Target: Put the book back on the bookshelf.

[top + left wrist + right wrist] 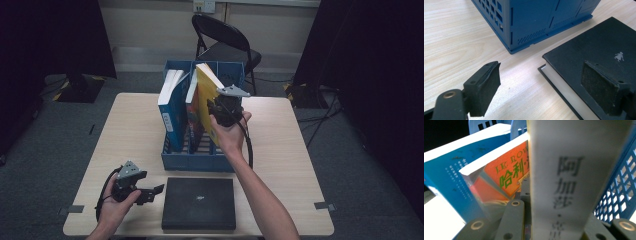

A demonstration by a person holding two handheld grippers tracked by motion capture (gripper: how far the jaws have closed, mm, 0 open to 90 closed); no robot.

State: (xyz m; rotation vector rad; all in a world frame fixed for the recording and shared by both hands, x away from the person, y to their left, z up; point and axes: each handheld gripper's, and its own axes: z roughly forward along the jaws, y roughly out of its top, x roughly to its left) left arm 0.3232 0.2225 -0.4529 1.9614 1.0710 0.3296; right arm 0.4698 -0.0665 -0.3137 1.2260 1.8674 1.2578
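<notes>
Looking down from the high view, the right tool [220,111] is clamped on a yellow book [206,100] standing tilted in the blue rack [199,161] at the middle of the desk [300,165]. The left tool [150,192], jaws apart and holding nothing, rests near the front left corner beside a black book [199,202] at the front edge.

From the left tool view, the black book [596,55] lies flat just beside the rack [534,22].

From the right tool view, the gripped book's pale spine [571,177] rises between the jaws, beside an orange book [506,177] and a blue book [451,177].

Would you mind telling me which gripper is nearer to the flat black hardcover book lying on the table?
Left. The left gripper sits just beside the black book's left edge, jaws open towards it. The right gripper is up at the blue plastic rack, shut on the yellow book.
</notes>
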